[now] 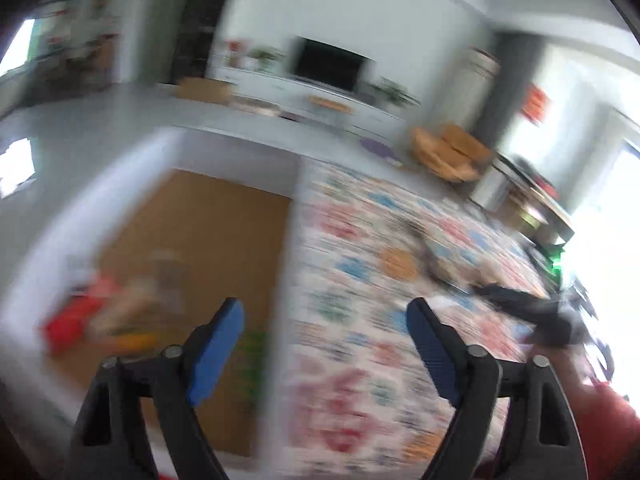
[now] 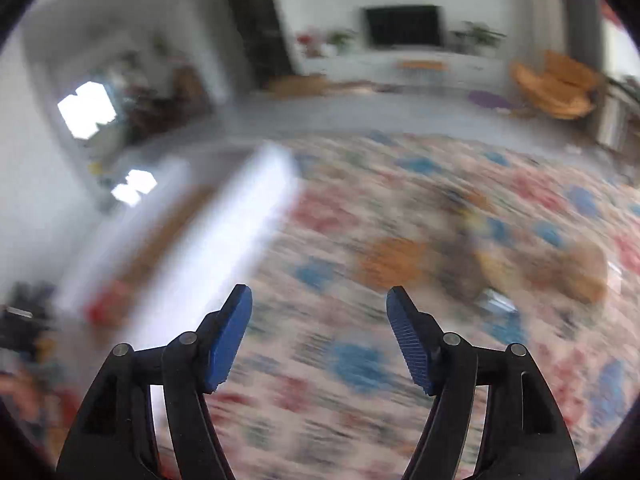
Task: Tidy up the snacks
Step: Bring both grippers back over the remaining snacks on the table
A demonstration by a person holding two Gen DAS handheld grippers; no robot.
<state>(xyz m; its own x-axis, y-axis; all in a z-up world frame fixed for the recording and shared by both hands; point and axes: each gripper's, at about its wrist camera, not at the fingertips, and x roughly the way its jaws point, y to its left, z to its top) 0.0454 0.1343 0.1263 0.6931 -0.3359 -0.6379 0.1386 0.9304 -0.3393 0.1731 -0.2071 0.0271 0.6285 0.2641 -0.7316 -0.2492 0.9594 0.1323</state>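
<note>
Both views are smeared by motion. A white-walled box with a brown cardboard floor (image 1: 224,232) stands on a patterned rug, with blurred snack packs (image 1: 100,320) in red, orange and tan at its near left. My left gripper (image 1: 325,312) hovers open above the box's right wall, nothing between its blue pads. Farther right lies a blurred pile of loose snacks (image 2: 520,264) on the rug. Over the rug, my right gripper (image 2: 319,296) is open and empty; the box (image 2: 224,224) is to its left. The other gripper's dark body (image 1: 532,312) shows at the right of the left wrist view.
The colourful rug (image 2: 360,360) covers the floor ahead. Beyond it are grey floor, a white TV cabinet with a black screen (image 2: 404,26), potted plants and an orange chair (image 2: 556,88). A red sleeve (image 1: 608,432) shows at lower right.
</note>
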